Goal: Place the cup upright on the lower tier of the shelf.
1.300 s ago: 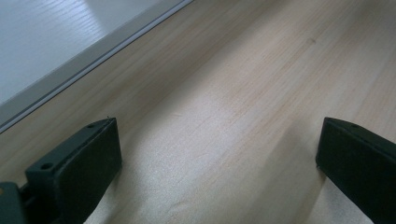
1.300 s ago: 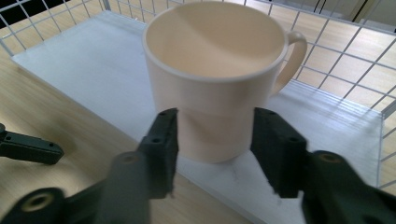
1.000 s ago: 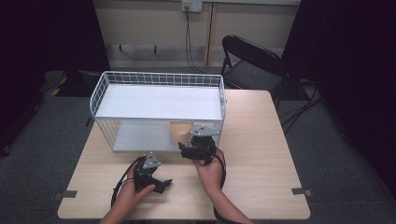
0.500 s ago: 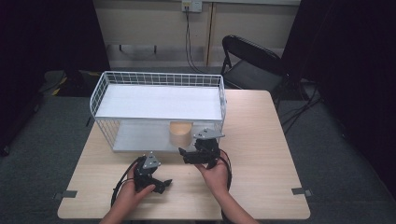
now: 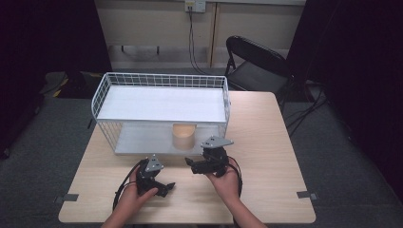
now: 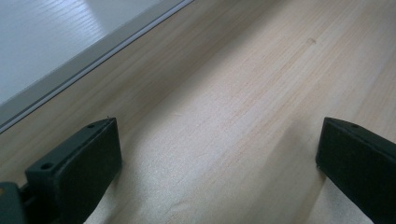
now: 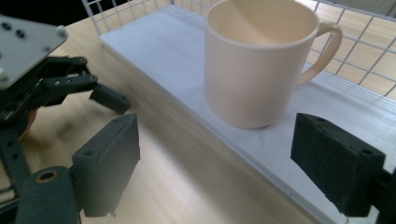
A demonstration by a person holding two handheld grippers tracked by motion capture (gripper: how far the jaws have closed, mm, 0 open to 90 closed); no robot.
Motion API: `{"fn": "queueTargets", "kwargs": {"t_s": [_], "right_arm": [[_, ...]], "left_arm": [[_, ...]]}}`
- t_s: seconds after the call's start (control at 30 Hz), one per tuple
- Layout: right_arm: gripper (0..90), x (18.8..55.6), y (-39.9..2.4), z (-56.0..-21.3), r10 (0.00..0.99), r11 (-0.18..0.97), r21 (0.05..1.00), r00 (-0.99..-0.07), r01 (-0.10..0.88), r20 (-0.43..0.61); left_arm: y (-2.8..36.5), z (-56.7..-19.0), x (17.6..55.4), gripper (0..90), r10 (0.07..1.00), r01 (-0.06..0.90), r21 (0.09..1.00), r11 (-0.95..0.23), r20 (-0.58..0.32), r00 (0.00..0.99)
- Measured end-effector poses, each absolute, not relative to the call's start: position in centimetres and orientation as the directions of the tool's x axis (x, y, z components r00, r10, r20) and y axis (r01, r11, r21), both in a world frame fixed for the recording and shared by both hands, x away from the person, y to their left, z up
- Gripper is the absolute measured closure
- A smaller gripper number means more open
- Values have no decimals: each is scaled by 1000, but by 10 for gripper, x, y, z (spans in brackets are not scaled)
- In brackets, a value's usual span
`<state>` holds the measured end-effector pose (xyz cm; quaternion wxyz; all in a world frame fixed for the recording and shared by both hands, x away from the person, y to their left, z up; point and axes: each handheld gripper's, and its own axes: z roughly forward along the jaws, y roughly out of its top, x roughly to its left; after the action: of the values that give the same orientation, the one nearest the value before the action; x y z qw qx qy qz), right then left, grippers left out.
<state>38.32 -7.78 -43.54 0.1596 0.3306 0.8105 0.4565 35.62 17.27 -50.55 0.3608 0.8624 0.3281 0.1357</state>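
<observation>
Your right gripper [image 5: 194, 165] sits on the table [image 5: 266, 137] just in front of the wire rack [image 5: 161, 102], with its jaws spread wide and nothing between them. They have just been opening. In the right gripper view, the two black pads [image 7: 338, 161] stand well apart, and the mug [image 7: 254, 60] stands beyond them, clear of both, so you are not holding it.

The mug is cream-coloured and upright on the white lower shelf [image 7: 154, 51] of the rack, close to that shelf's front edge. In the right gripper view its handle [image 7: 322, 46] points off to the right, toward the wire mesh behind it. From the high view you see the mug [image 5: 184, 136] under the rack's upper shelf, right of the middle, and your right gripper lies near it on the bare wood.

Your left gripper [image 5: 164, 189] rests low on the table near the front edge, apart from the rack and left of your right hand [image 5: 227, 180]. Its jaws are also open: the left gripper view shows both pads [image 6: 81, 163] far apart with only wood grain between them. The pale front edge of the lower shelf [image 6: 56, 51] crosses the upper left corner of that view. In the right gripper view, your left gripper [image 7: 100, 95] shows off to the left.
</observation>
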Motion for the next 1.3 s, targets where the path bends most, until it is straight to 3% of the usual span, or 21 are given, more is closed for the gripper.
{"fn": "queueTargets", "kwargs": {"t_s": [1.3], "right_arm": [[156,351,-155,-451,610,417,834,-791,362,39]], "left_arm": [[173,-506,356,0,664,468,712,-524,-3,748]]}}
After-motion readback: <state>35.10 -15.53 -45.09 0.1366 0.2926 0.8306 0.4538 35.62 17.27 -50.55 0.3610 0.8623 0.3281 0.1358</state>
